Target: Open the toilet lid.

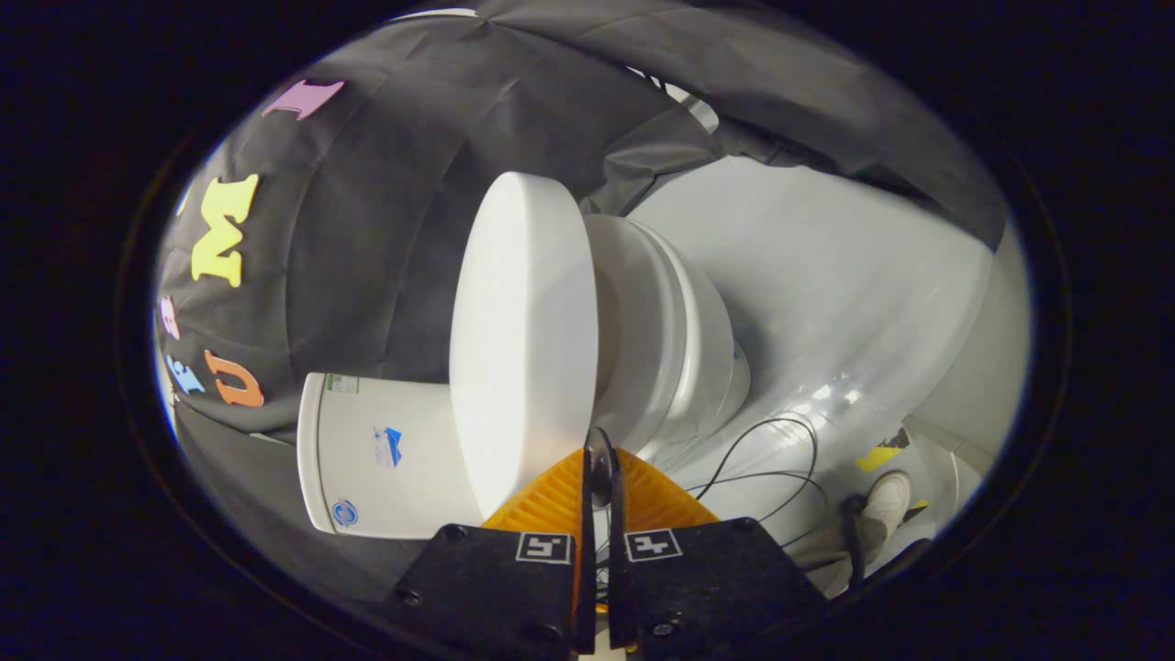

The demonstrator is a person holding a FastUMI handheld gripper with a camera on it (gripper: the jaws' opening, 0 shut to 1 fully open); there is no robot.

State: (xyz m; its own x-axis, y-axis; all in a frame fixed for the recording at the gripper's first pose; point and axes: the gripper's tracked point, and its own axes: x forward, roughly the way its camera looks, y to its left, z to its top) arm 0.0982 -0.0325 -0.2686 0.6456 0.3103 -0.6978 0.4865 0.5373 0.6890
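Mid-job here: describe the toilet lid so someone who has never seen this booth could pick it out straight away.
Start from the white toilet on the pale floor before the black cloth wall. The toilet lid is the broad, flat oval disc on it, between the bowl and the boxy tank. Unlike its rounded neighbours it is thin and plain, its edge just ahead of the nearly closed gripper.

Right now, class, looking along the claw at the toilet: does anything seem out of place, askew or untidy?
Thin black cables lie in loose loops on the pale glossy floor beside the white ceramic toilet bowl, a trip hazard. The claw is nearly closed at the edge of the white plastic toilet lid. Nothing looks spilled or damaged.
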